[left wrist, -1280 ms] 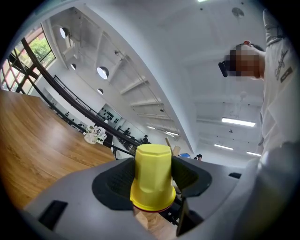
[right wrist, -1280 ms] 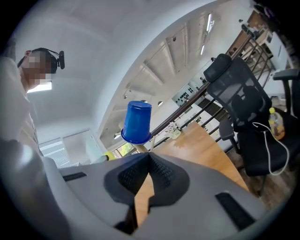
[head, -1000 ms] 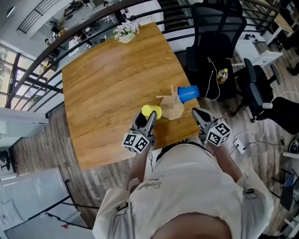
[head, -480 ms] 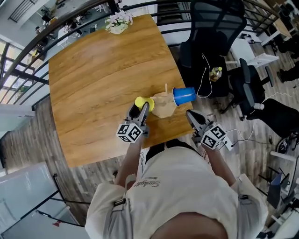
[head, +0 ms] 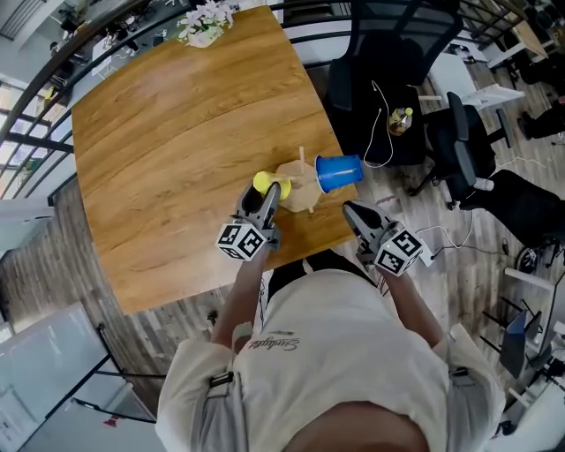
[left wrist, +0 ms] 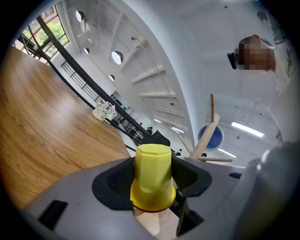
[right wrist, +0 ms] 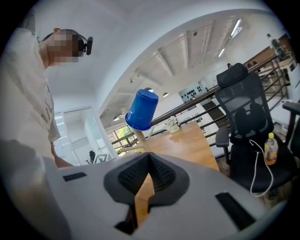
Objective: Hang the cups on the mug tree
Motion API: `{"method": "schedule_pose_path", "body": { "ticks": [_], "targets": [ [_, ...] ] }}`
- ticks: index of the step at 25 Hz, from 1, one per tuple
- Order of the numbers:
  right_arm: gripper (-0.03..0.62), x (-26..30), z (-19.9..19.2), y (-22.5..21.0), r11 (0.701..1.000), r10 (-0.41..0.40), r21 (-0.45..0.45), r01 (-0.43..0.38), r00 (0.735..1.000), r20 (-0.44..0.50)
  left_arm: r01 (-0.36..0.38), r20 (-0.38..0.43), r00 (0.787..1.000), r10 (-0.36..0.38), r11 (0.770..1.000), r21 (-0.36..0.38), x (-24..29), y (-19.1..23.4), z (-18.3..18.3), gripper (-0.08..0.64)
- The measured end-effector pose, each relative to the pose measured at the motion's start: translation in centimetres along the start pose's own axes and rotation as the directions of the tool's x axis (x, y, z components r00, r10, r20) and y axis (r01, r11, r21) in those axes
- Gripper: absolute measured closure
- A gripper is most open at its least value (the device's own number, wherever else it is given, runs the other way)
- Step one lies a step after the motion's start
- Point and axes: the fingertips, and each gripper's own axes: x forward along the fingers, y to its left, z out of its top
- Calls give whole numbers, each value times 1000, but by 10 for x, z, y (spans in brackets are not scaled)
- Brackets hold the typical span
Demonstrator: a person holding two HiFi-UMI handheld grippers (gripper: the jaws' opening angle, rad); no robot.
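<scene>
The wooden mug tree [head: 298, 187] stands near the table's front right edge. A blue cup [head: 339, 172] hangs on its right-hand peg, mouth towards the trunk. My left gripper [head: 270, 196] is shut on a yellow cup [head: 263, 183] just left of the tree. In the left gripper view the yellow cup [left wrist: 152, 180] sits base-out between the pads, with the tree [left wrist: 206, 139] and blue cup [left wrist: 211, 137] beyond. My right gripper [head: 356, 214] is off the table's edge, right of the tree, shut and empty. Its view looks up at the blue cup [right wrist: 142, 110] over the closed jaws [right wrist: 149, 161].
A pot of white flowers [head: 200, 23] stands at the wooden table's [head: 177, 132] far corner. A black office chair [head: 388, 66] with a cable and a small bottle [head: 402, 118] stands right of the table. A metal railing [head: 53, 79] runs behind it.
The head view has shifted, so the table sits higher and further left in the picture. Both grippers keep about the same places beside the tree; the yellow cup stays held.
</scene>
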Motion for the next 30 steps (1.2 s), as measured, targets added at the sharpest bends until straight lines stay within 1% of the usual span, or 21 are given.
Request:
{"method": "schedule_pose_path", "body": {
  "ticks": [3, 6, 12, 17, 24, 26, 30],
  "targets": [
    [597, 4, 2, 3, 1000, 28, 7, -28, 1000, 5, 13, -6, 1000, -13, 1000, -11, 3, -2, -5, 308],
    [597, 7, 1, 5, 999, 35, 18, -36, 999, 10, 25, -4, 1000, -25, 1000, -19, 6, -3, -10, 308],
    [597, 11, -10, 12, 997, 73, 11, -73, 997, -18, 22, 26, 999, -21, 999, -47, 7, 2, -13, 308],
    [597, 13, -10, 11, 997, 72, 21, -72, 997, -22, 25, 17, 1000, -24, 998, -64, 4, 6, -20, 308],
    [597, 11, -9, 11, 997, 82, 11, -82, 996, -28, 28, 40, 999, -23, 988, -149, -1, 12, -29, 308],
    [597, 9, -12, 10, 997, 83, 10, -83, 996, -34, 30, 41, 999, -24, 988, -154, -3, 12, -32, 308],
    [597, 6, -14, 11, 996, 92, 4, -92, 995, -43, 19, 17, 1000, -17, 990, -139, -6, 16, -40, 308]
  ]
}}
